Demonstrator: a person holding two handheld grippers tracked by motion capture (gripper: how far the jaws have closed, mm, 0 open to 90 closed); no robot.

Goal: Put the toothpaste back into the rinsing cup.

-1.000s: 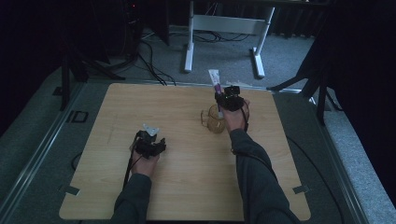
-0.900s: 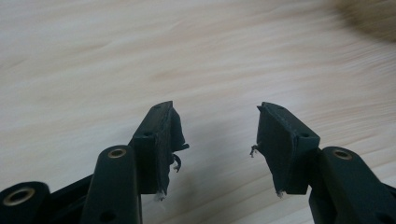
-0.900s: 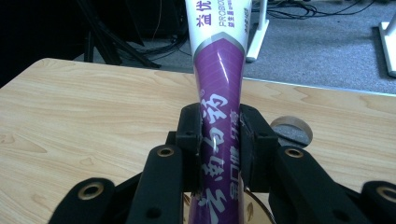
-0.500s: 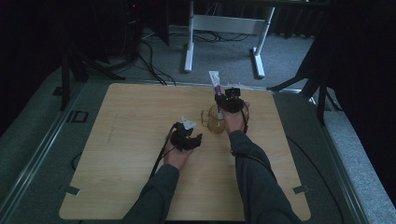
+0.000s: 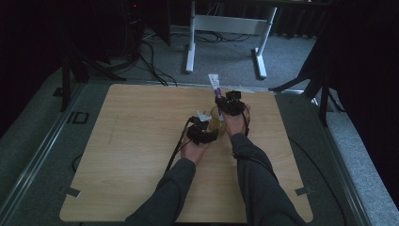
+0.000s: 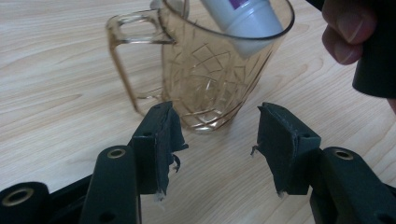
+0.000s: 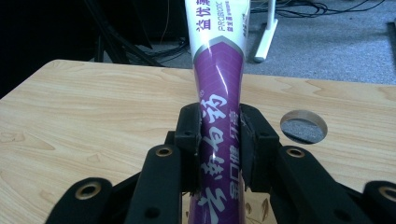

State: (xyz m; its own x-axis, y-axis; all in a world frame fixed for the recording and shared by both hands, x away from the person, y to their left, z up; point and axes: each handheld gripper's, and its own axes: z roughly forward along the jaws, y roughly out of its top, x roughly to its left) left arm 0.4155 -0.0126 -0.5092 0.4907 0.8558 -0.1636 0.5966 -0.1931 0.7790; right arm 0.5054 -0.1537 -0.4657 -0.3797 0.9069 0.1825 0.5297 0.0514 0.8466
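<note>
Broadly, the wooden bench (image 5: 141,155) carries one amber glass mug (image 6: 205,79), standing upright near its far middle: rigid, breakable, probably slick, so best taken low on the faceted wall or by its handle. Inside it sits the cap end of a purple-and-white toothpaste tube (image 7: 218,93), light and squashy. The right tool (image 7: 219,140) is clamped on the tube's body; the left tool (image 6: 212,135) stands apart, just short of the mug's base, gripping nothing.

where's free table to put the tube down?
The table's whole left half is bare wood, as is the near edge between the sleeves and the right edge. It is crowded only mid-back, where the left claw and right claw meet at the glass mug with the tube.
</note>
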